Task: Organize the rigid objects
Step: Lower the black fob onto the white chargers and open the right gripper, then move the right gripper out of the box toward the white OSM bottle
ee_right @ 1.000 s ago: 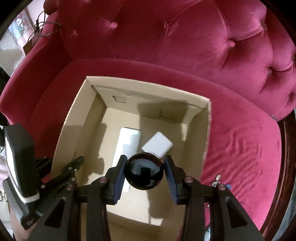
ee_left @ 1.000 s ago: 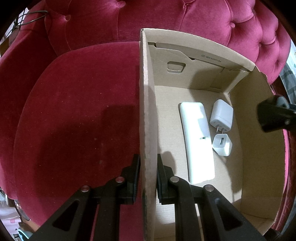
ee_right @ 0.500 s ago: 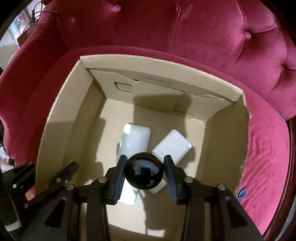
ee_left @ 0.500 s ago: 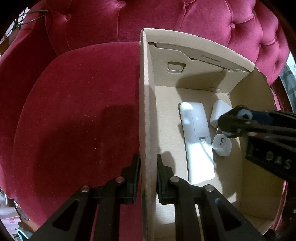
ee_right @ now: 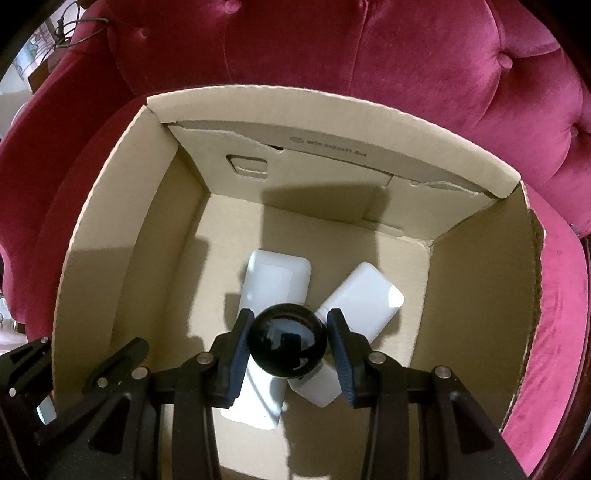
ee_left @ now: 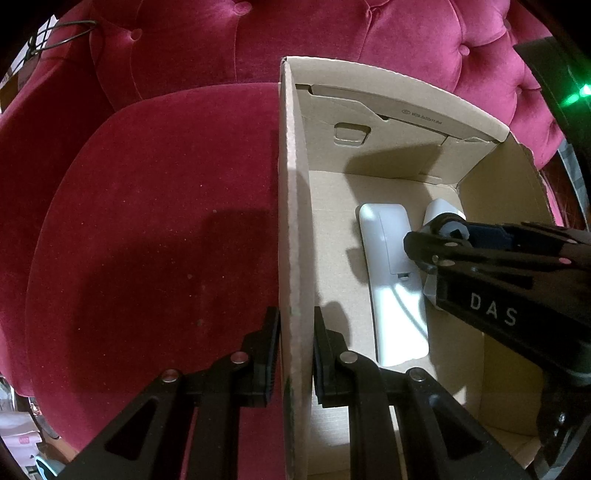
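An open cardboard box (ee_left: 399,122) (ee_right: 332,110) stands on a red velvet armchair. My left gripper (ee_left: 293,347) is shut on the box's left wall (ee_left: 291,221), one finger on each side. My right gripper (ee_right: 288,343) is shut on a glossy black ball (ee_right: 287,345) and holds it inside the box, above the floor; the gripper also shows in the left wrist view (ee_left: 436,243). On the box floor lie a long white flat device (ee_left: 391,280) (ee_right: 273,280) and a white charger (ee_right: 362,299), partly hidden by the ball.
The armchair's seat cushion (ee_left: 147,229) lies left of the box, its tufted backrest (ee_right: 369,48) behind. A smaller white adapter (ee_right: 317,384) shows below the ball. A wire loop (ee_left: 55,33) hangs at the chair's top left.
My right gripper has moved forward and down into the box with the black ball. My left gripper has stayed clamped on the box wall.
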The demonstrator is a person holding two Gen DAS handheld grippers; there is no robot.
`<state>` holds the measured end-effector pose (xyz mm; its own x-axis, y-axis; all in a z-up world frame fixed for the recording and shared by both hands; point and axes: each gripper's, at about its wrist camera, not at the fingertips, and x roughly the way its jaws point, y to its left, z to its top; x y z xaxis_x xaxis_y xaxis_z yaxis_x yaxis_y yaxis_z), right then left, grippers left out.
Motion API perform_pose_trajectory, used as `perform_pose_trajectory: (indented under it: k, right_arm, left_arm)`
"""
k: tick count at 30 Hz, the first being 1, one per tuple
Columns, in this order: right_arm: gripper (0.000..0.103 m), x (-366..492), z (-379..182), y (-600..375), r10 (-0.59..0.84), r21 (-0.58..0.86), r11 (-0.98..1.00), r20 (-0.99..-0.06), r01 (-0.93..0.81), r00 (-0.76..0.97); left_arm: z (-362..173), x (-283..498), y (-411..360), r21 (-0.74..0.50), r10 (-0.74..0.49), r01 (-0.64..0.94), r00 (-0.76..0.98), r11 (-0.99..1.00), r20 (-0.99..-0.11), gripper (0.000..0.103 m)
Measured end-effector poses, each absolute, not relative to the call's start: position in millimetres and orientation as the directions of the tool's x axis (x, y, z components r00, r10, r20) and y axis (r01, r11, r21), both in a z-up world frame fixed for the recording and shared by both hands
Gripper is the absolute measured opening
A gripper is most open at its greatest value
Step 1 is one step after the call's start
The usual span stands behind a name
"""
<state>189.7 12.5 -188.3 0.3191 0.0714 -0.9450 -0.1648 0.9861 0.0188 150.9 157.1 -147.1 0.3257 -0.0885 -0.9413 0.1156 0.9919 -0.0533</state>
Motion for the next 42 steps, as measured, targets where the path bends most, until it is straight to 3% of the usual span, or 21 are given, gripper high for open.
perform_pose_trajectory:
  k: [4,8,28,31,42]
  right_arm:
    - [0.044,188.0,-188.9,9.5,0.065,0.011,0.986,-0.945,-0.168,0.320]
    - [0.051,188.2,-184.5,10.3,0.067,0.012,0.986,-0.941,-0.166,0.333]
    - [0.053,170.5,-145.0,4.6,0.068,0.004,0.986,-0.920,-0.165,0.385]
    - [0.059,167.5,-138.1,0.0,0.051,-0.013,0.987,-0.920,-0.159,0.390]
    - [0.101,150.7,-105.1,-29.2,0.017,-0.046,0.990,-0.899,-0.135,0.438]
  left_arm:
    - [-147.5,151.1,157.0,-0.054,-0.089,0.114,0.325,0.992,-0.941,0.017]
    - [-147.7,150.7,157.0,-0.052,-0.087,0.116,0.327,0.992,-0.941,0.017]
    - [-147.7,149.8,155.0,-0.046,-0.081,0.114,0.327,0.992,-0.942,0.017]
    - [-147.6,149.7,154.7,-0.045,-0.081,0.115,0.328,0.992,-0.941,0.017]
    - [-148.0,150.1,154.7,-0.044,-0.079,0.115,0.327,0.992,-0.942,0.017]
